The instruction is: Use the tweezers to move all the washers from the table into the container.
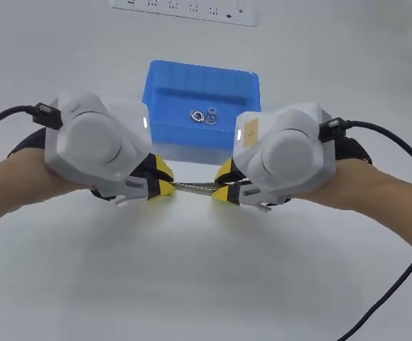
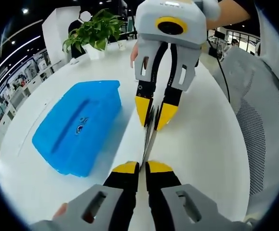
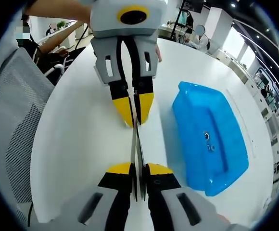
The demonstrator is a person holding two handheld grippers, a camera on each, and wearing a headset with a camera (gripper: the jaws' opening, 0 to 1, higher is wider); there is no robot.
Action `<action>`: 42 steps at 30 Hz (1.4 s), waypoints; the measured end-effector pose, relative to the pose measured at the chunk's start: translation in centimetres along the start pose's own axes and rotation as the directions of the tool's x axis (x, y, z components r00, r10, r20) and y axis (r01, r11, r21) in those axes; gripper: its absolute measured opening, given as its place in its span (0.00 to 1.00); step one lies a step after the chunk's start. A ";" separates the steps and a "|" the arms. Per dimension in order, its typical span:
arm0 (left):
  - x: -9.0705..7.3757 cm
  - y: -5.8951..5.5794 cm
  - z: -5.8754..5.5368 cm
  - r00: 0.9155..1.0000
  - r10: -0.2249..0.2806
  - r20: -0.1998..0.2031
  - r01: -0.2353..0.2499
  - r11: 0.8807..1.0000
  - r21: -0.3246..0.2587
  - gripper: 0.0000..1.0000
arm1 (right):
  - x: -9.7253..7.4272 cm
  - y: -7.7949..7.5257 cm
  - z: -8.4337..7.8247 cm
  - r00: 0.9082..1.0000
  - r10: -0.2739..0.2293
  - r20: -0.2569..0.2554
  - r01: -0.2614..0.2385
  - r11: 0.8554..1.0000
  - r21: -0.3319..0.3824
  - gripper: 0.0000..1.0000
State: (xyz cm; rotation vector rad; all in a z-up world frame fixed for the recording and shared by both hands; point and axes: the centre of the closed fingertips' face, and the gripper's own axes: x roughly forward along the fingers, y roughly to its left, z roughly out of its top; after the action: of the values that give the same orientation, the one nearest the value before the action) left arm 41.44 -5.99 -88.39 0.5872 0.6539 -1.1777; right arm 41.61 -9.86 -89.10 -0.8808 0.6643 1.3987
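- The tweezers [image 1: 195,187] are mostly hidden; a short run of thin metal shows between the two sets of yellow tips, and both ends vanish inside the jaws.
- The left gripper [image 1: 161,178] has its jaws pressed together on one end of the tweezers; in its own view the black-and-yellow fingers [image 2: 126,168] stand almost touching, the blades running up between them.
- The right gripper [image 1: 226,186] faces it tip to tip, clamped on the other end.
- The washers [image 1: 204,116] lie in a small cluster on the floor of the blue container [image 1: 185,135], just beyond the grippers; they overlap, so an exact count is hard; in the gripper views they are only tiny specks.
- The white table [image 1: 206,270] carries the container; the grippers' bodies hide the stretch below them.
- A tan sticker [image 1: 248,131] sits on the right gripper's housing; its mark is too small to read.
- A white power strip [image 1: 185,11] is cut off by the top edge; no lettering is legible on it.
- A potted plant [image 2: 96,31] stands at the table's far end.
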 end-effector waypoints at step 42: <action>-14.3 -9.1 4.7 0.920 0.233 0.315 -0.149 0.951 -0.269 0.88 | -15.0 7.5 1.0 0.819 -0.434 0.376 0.217 0.840 0.498 0.90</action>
State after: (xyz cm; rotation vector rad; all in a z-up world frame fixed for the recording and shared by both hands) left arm 29.92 -2.80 -75.44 0.2237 0.4191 -0.9661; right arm 32.74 -17.54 -77.03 -0.2497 0.3866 1.0239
